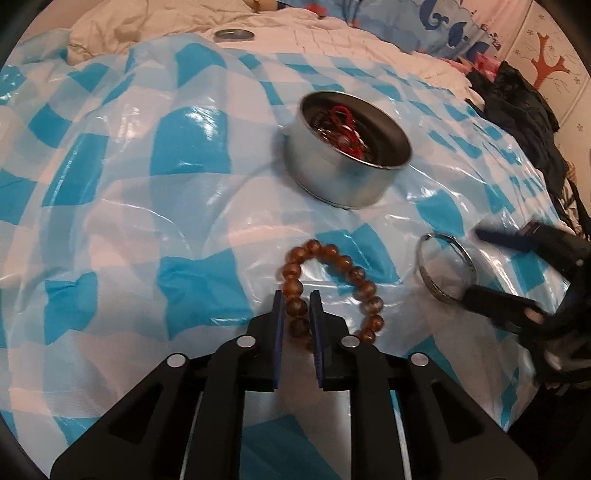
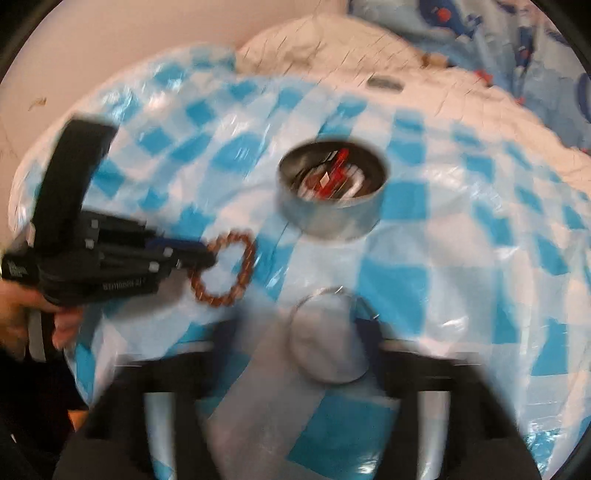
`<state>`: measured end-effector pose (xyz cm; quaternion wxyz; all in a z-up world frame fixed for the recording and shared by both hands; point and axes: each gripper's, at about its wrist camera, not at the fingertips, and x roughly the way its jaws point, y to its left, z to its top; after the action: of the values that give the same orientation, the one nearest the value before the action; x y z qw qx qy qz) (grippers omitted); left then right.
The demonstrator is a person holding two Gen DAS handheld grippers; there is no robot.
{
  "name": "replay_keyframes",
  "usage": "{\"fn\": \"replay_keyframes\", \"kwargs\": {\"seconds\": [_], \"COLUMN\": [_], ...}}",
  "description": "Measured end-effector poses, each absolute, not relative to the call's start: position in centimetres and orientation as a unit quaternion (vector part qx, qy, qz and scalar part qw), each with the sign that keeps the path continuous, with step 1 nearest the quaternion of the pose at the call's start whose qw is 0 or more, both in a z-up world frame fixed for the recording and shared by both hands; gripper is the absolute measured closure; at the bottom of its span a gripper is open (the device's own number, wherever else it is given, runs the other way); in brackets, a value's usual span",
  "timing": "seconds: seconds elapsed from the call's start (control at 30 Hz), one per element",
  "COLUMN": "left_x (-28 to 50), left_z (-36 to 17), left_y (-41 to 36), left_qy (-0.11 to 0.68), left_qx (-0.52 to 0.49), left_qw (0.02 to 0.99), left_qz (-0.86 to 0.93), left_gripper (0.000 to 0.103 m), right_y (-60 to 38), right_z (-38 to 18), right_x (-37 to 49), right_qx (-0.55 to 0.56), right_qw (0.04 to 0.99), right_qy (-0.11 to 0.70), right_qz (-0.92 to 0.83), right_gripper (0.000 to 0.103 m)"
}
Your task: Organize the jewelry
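Observation:
A brown bead bracelet (image 1: 332,288) lies on the blue-and-white checked plastic sheet (image 1: 147,206). My left gripper (image 1: 297,306) has its two fingers closed on the bracelet's left side. The bracelet also shows in the right wrist view (image 2: 225,271) with the left gripper (image 2: 201,254) on it. A silver bangle (image 1: 445,267) lies to the right, between the wide-apart fingers of my right gripper (image 1: 476,262). In the blurred right wrist view the bangle (image 2: 328,332) sits between those fingers. A round metal tin (image 1: 349,147) holds red cord and other jewelry.
The tin also shows in the right wrist view (image 2: 332,192). A tin lid (image 1: 234,35) lies far back on the white quilt (image 1: 351,44). Dark clothing (image 1: 517,99) is heaped at the right edge. Patterned pillows (image 1: 454,22) are behind.

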<state>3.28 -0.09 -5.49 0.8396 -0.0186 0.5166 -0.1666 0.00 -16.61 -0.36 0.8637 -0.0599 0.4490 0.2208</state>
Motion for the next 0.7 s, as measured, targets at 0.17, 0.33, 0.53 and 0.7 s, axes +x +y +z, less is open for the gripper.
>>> {"fn": "replay_keyframes", "kwargs": {"seconds": [0.17, 0.33, 0.53, 0.7], "left_x": [3.5, 3.1, 2.4, 1.6], "left_z": [-6.2, -6.4, -5.5, -4.5], "left_y": [-0.4, -1.2, -1.6, -2.2], "left_qy": [0.522, 0.518, 0.510, 0.495], "left_qx": [-0.014, 0.007, 0.019, 0.030], "left_qw": [0.836, 0.839, 0.839, 0.845], "left_qz": [-0.167, -0.169, -0.189, -0.202], "left_gripper": [0.079, 0.073, 0.092, 0.092], "right_y": [-17.4, -15.8, -15.7, -16.3], "right_z": [-0.8, -3.1, -3.7, -2.8], "right_x": [0.8, 0.7, 0.5, 0.5], "right_qx": [-0.054, -0.103, -0.105, -0.090], "right_qw": [0.863, 0.844, 0.841, 0.854], "right_qy": [0.462, 0.488, 0.493, 0.479], "right_qz": [0.195, 0.197, 0.196, 0.185], "right_gripper": [0.032, 0.025, 0.043, 0.043]}}
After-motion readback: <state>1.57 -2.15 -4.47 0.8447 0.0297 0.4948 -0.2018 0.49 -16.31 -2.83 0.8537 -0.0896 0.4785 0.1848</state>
